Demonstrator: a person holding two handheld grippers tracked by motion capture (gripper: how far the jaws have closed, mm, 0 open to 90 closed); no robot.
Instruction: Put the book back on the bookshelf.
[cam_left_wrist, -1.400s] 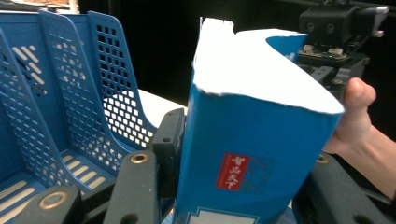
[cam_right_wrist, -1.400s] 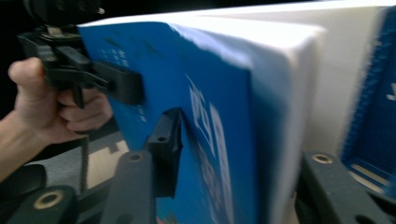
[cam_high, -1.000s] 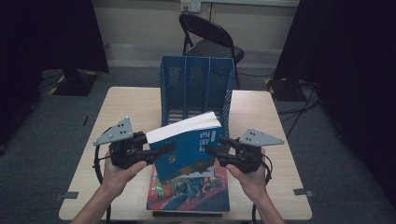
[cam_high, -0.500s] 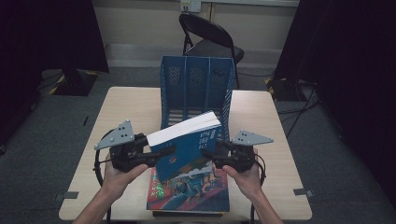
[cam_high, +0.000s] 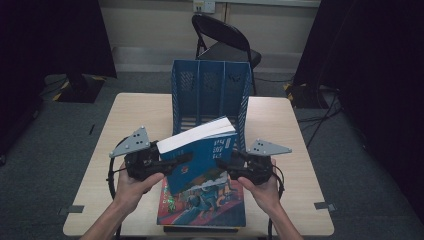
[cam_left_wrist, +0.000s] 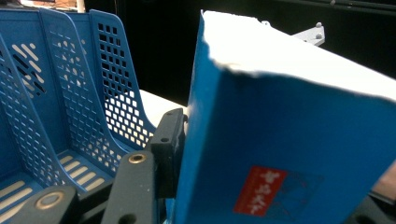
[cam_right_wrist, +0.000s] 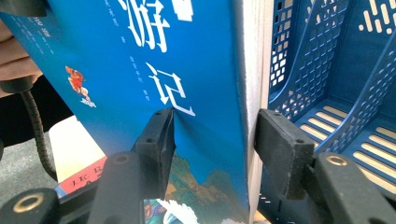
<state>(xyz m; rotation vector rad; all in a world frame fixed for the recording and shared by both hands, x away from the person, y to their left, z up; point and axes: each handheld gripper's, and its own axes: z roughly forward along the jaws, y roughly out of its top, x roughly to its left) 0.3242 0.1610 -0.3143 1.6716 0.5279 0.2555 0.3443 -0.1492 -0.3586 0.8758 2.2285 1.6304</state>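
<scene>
A thick blue book (cam_high: 200, 150) hangs tilted above the table, its white page edge turned up, and is held from both sides. My left gripper (cam_high: 186, 161) is shut on its left end; in the left gripper view one black finger (cam_left_wrist: 163, 149) presses against the book (cam_left_wrist: 280, 140). My right gripper (cam_high: 223, 166) grips the right end. In the right gripper view its jaws (cam_right_wrist: 212, 135) have just been closing, with one pad on the printed cover (cam_right_wrist: 140, 56) and the other against the page side.
A blue three-slot file rack (cam_high: 210, 90) stands upright just behind the book, its slots open toward me (cam_right_wrist: 327, 70). A stack of books with a colourful cover (cam_high: 200, 207) lies flat under the held book on the wooden table (cam_high: 140, 115). A folding chair (cam_high: 225, 40) stands beyond the table.
The right gripper has edged slightly inward along the book. The book and the left gripper stay about where they were.
</scene>
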